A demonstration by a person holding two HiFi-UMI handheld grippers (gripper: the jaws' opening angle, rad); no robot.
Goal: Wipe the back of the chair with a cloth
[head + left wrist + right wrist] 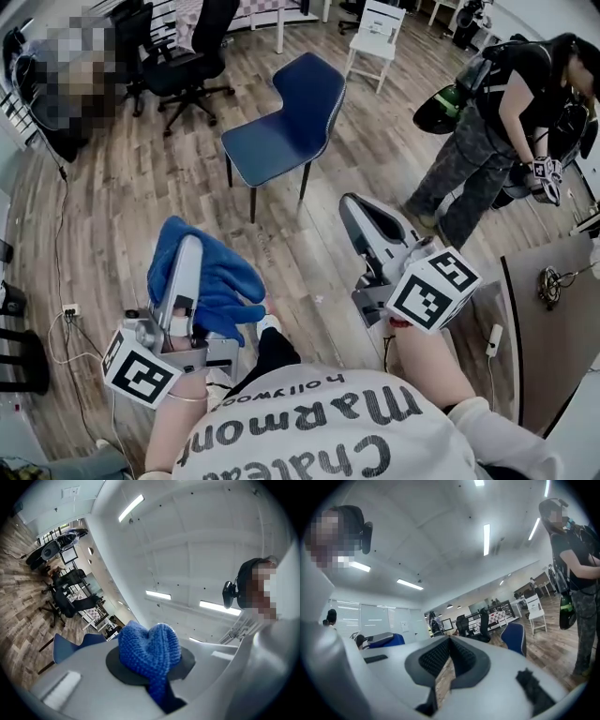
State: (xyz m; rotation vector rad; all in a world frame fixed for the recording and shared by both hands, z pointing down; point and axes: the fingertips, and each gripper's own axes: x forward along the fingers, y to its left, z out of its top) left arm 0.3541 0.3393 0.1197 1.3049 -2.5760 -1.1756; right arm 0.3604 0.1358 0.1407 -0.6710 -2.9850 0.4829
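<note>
1. Black office chairs (pixel 187 56): standing at the far left corner of the wooden floor (pixel 112 206)
2. Left gripper (pixel 187 251): being held low at the near left of the floor, with its marker cube (pixel 141 367) nearest the wearer. Its jaws are clenching a cloth. In the left gripper view the left gripper (pixel 151 670) is pointing up toward the ceiling lights, with the fabric bunched between its jaws
3. Blue cloth (pixel 220 281): hanging in folds round the left jaws and spilling toward the right. It is showing as a knitted blue lump (pixel 150 649) in the left gripper view and is well apart from the chair
4. Blue chair (pixel 291 122): standing upright on the floor beyond both grippers, toward the far middle. Its seat is lying to the left and its back (pixel 311 89) is rising at the right, with nothing touching it
5. White chair (pixel 377 37): standing near the far edge of the floor, beyond the blue one
6. Right gripper (pixel 361 211): being held at the near right, with its ridged pads (pixel 461 656) meeting at the tips and nothing between them
7. Second person (pixel 497 122): standing bent at the right edge of the floor
8. Brown desk (pixel 553 328): showing one corner at the near right
</note>
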